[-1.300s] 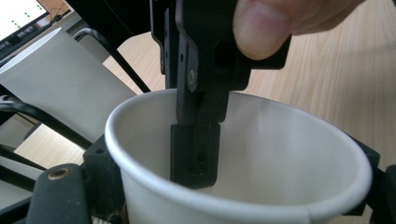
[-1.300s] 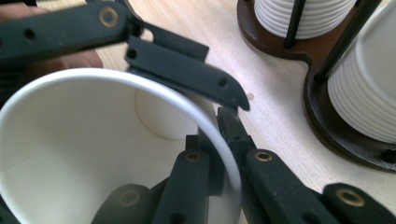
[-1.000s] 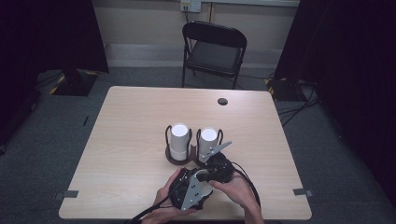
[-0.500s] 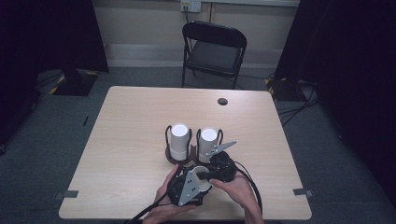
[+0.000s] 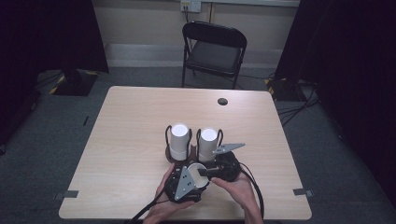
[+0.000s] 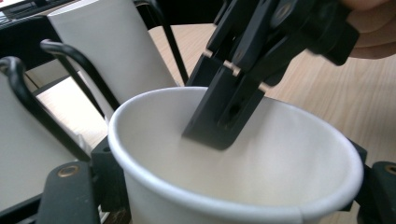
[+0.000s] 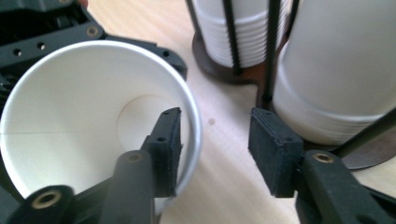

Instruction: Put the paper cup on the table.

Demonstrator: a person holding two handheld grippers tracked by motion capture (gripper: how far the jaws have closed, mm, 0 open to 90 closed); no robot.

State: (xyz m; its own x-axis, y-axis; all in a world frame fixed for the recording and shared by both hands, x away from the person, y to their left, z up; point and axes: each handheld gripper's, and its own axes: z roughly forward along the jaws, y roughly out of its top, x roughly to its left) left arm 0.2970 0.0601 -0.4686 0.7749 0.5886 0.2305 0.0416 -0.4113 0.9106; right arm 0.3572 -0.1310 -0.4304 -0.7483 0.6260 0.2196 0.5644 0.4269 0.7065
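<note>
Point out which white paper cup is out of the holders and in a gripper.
The single cup nearest the person, mouth open, clamped by the left gripper. The other cups sit upside down as stacks inside wire holders.

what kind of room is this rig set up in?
Probably a lab or studio recording bay: black curtains on both sides, one wooden table on grey carpet, a folding chair, and cables on the floor.

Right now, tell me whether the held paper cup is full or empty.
Empty: the paper cup shows its bare white bottom, with one jaw of the right gripper inside.
</note>
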